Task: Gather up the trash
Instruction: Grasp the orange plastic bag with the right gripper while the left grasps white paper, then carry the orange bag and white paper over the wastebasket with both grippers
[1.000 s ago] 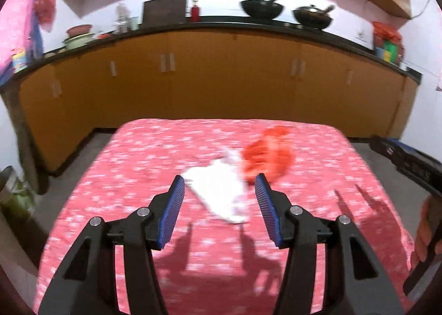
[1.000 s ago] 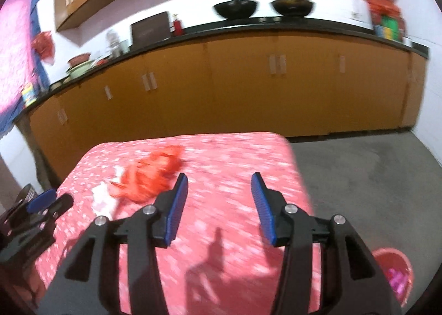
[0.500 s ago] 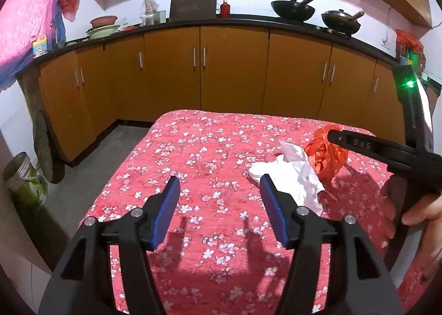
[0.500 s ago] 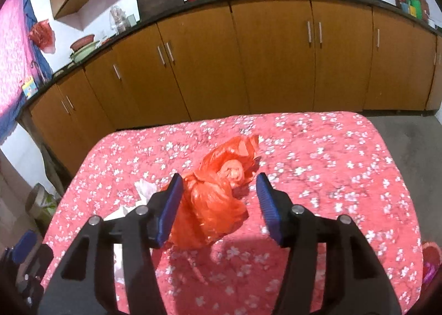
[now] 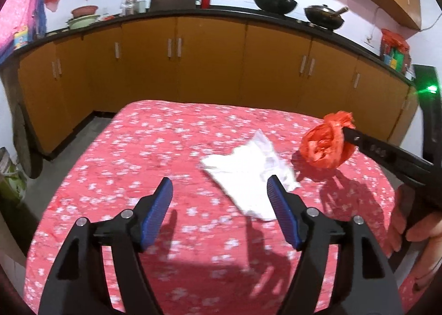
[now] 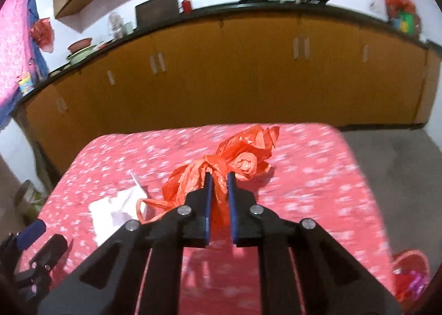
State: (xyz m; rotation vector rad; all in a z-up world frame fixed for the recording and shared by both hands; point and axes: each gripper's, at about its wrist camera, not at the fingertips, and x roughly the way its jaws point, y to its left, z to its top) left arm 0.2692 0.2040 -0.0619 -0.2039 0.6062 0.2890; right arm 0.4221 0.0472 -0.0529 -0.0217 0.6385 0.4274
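Note:
A crumpled orange plastic bag [image 6: 221, 174] is pinched between my right gripper's [image 6: 219, 176] blue pads and held above the red flowered table [image 6: 304, 176]. In the left wrist view the bag [image 5: 327, 143] hangs at the right gripper's tip, clear of the cloth. A crumpled white tissue [image 5: 248, 171] lies on the table [image 5: 138, 149] just ahead and right of my left gripper [image 5: 221, 190], which is open and empty. The tissue also shows in the right wrist view [image 6: 116, 207].
A red bin [image 6: 408, 273] with bits inside stands on the floor at the table's right. Orange kitchen cabinets [image 5: 210, 60] run behind the table under a black counter with woks. A jar [image 5: 8, 171] sits on the floor at left.
My right gripper has shut on the orange bag and lifted it off the table. The left gripper has shifted so the tissue lies nearer its right finger.

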